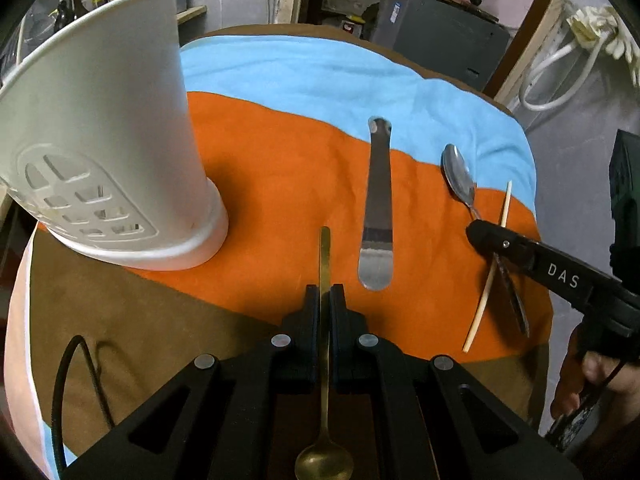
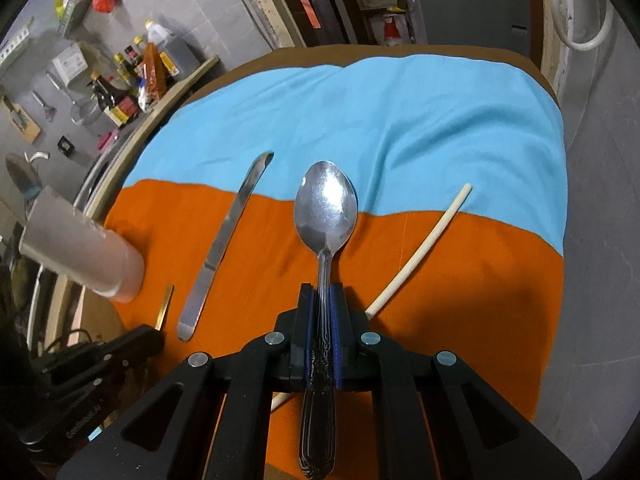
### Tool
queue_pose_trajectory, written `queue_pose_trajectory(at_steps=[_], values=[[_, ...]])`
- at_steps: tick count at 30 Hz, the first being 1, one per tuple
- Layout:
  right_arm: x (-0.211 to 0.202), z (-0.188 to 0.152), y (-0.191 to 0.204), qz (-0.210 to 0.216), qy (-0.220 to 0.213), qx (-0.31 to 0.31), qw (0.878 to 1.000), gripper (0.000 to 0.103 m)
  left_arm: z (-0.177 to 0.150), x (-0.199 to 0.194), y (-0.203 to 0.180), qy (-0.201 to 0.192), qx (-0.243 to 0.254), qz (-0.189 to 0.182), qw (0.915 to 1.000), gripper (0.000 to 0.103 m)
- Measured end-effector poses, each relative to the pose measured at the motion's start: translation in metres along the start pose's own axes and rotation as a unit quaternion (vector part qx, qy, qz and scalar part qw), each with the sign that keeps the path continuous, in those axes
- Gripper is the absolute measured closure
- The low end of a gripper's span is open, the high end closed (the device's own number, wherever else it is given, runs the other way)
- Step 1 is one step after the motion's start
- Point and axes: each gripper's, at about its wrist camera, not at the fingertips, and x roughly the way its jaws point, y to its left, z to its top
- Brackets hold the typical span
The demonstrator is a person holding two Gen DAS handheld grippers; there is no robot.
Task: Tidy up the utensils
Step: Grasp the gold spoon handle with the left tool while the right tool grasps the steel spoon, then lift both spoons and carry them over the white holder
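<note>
Nearest the left wrist camera, the left gripper point(image 1: 325, 300) has its jaws closed on the thin handle of a slim brass-coloured spoon point(image 1: 325, 360), whose bowl points back toward the camera and whose handle end projects forward over the orange cloth. The right gripper point(image 2: 323, 304) is likewise clamped on the ornate handle of a large silver steel spoon point(image 2: 326, 208), bowl forward.

Both spoons appear to sit low over the orange-and-blue cloth point(image 2: 440, 128) that covers the round table; whether either has cleared it cannot be told.

A flat steel butter knife point(image 1: 377, 208) lies between the 2 grippers, and 1 pale wooden chopstick point(image 2: 420, 248) lies toward the table's right edge, passing under the right gripper.

Farther off, near the table's left edge, stands the tall white plastic utensil holder point(image 1: 104, 120) with slotted drain holes.

To do the step well, each spoon should be raised well above the holder's rim before swinging over it, then tipped upright and let go only once it is inside the opening. Taking the 2 in turn would likely avoid the grippers colliding. The thin brass handle may pivot in the grip.
</note>
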Motion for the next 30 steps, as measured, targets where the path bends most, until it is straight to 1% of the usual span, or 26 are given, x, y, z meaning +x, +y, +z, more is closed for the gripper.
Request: queue_pose_trajectory(at_steps=[2, 6, 12, 14, 15, 16, 17, 19, 20, 21, 25, 27, 28, 30], values=[[0.001, 0.001, 0.003, -0.009, 0.003, -0.006, 1.0, 0.097, 0.001, 0.002, 0.0, 0.015, 0.007, 0.0, 0.9999, 0.1], [0.005, 0.003, 0.012, -0.034, 0.009, -0.031, 0.999, 0.096, 0.0, 0.004, -0.001, 0.025, 0.02, -0.007, 0.9995, 0.098], [0.01, 0.005, 0.019, -0.053, 0.013, -0.049, 0.997, 0.091, 0.004, 0.011, -0.003, 0.035, 0.047, -0.012, 0.9982, 0.098], [0.012, 0.008, 0.022, -0.062, 0.012, -0.049, 0.997, 0.091, 0.006, 0.013, -0.004, 0.033, 0.047, -0.012, 0.9983, 0.1], [0.013, 0.008, 0.023, -0.066, 0.008, -0.049, 0.997, 0.091, 0.005, 0.013, -0.004, 0.031, 0.046, -0.014, 0.9984, 0.1], [0.013, 0.007, 0.024, -0.069, 0.003, -0.046, 0.997, 0.096, 0.005, 0.012, -0.003, 0.027, 0.043, -0.017, 0.9986, 0.101], [0.013, 0.007, 0.022, -0.068, -0.001, -0.04, 0.997, 0.098, 0.004, 0.011, -0.002, 0.023, 0.041, -0.021, 0.9987, 0.101], [0.011, 0.005, 0.02, -0.058, -0.011, -0.024, 0.998, 0.098, 0.001, 0.006, 0.002, 0.01, 0.034, -0.044, 0.9984, 0.101], [0.008, 0.001, 0.017, -0.042, -0.024, -0.01, 0.999, 0.098, 0.0, 0.003, 0.003, 0.002, 0.03, -0.054, 0.9981, 0.101], [0.005, -0.003, 0.016, -0.038, -0.033, -0.004, 0.999, 0.099, -0.002, -0.003, 0.005, -0.009, 0.029, -0.062, 0.9976, 0.101], [-0.009, -0.018, 0.021, -0.013, -0.079, 0.01, 0.997, 0.099, -0.008, -0.022, 0.006, -0.05, 0.029, -0.087, 0.9945, 0.101], [-0.02, -0.028, 0.026, 0.013, -0.112, 0.02, 0.993, 0.099, -0.01, -0.032, 0.007, -0.077, 0.033, -0.098, 0.9917, 0.101], [-0.024, -0.03, 0.029, 0.014, -0.121, 0.02, 0.992, 0.099, -0.011, -0.038, 0.008, -0.091, 0.035, -0.105, 0.9897, 0.101], [-0.035, -0.039, 0.034, 0.028, -0.153, 0.022, 0.988, 0.099, -0.014, -0.051, 0.01, -0.122, 0.041, -0.117, 0.9847, 0.101]])
